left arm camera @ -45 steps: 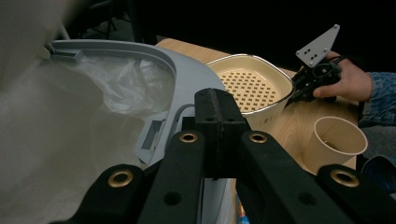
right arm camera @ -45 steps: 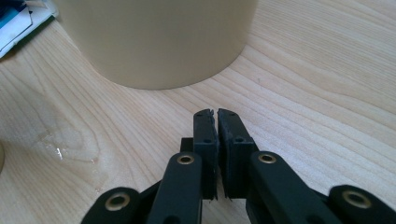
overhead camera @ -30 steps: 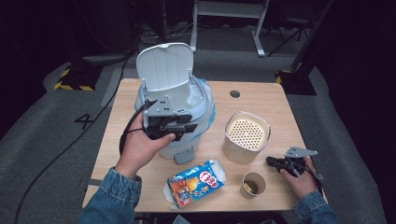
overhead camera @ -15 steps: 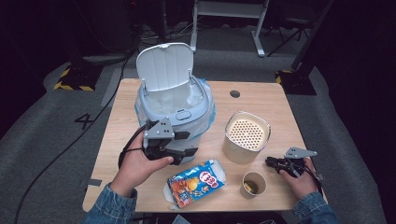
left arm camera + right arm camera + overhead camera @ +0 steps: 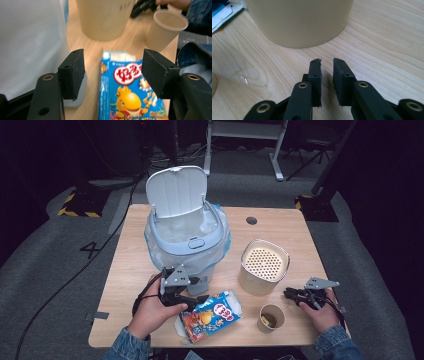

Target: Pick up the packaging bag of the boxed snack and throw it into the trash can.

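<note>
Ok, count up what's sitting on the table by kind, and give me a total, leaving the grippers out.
Lidded bin, lid up: 1
Beige perforated-top canister: 1
Paper cup: 1
Blue snack packet: 1
Total: 4

- The bin (image 5: 187,240) stands just left of the left claw (image 5: 112,72), blocking that side;
- bare tabletop (image 5: 300,235) lies behind the beige canister (image 5: 264,266);
- the paper cup (image 5: 271,318) sits between the snack packet (image 5: 210,315) and the right claw (image 5: 327,66); a narrow gap remains.
</note>
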Demonstrator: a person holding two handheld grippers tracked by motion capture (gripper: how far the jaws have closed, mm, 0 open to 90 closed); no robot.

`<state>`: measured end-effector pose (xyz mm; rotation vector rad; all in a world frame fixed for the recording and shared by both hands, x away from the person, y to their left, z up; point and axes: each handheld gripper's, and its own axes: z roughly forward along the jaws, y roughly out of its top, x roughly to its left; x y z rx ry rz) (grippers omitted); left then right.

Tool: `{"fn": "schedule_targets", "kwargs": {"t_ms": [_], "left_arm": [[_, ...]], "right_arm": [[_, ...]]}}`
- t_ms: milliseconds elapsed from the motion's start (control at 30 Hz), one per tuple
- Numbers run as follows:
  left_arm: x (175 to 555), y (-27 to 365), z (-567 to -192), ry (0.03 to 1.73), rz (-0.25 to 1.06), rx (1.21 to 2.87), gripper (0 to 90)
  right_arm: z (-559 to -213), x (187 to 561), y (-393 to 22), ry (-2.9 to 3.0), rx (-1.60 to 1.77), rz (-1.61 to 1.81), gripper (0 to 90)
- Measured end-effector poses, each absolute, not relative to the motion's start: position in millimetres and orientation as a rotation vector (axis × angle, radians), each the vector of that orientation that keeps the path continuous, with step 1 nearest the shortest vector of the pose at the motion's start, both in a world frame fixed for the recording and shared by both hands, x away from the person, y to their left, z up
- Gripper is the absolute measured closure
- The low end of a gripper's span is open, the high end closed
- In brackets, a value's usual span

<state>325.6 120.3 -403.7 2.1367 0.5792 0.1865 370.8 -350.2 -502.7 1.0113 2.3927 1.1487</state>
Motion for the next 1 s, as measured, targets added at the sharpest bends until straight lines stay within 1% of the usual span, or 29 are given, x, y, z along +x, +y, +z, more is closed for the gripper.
{"fn": "schedule_targets", "kwargs": {"t_ms": [333,433,500,600,633,667,700,833,1000], "left_arm": [[340,113,-449,0.661,0.072,2.213,38.4],[343,110,-460,0.670,0.025,2.265,39.3],[344,108,-466,0.670,0.024,2.319,39.3],[348,108,-476,0.680,0.020,2.338,39.5],[348,107,-478,0.685,-0.001,2.338,40.4],[349,107,-480,0.686,-0.015,2.344,43.9],[349,107,-482,0.696,-0.024,2.338,42.4],[349,106,-485,0.734,-0.044,2.361,42.2],[347,104,-485,0.732,-0.023,2.372,42.8]], "right_arm": [[-503,369,-348,2.396,0.983,1.137,73.3],[-503,369,-348,2.396,0.983,1.137,73.2],[-503,369,-348,2.396,0.981,1.136,73.2],[-503,369,-348,2.396,0.972,1.131,72.1],[-503,369,-348,2.396,0.970,1.129,71.8],[-503,368,-347,2.395,0.969,1.128,70.8],[-503,368,-347,2.393,0.972,1.126,69.6],[-503,369,-348,2.391,0.976,1.128,69.3],[-503,369,-348,2.392,0.976,1.125,68.9]]}}
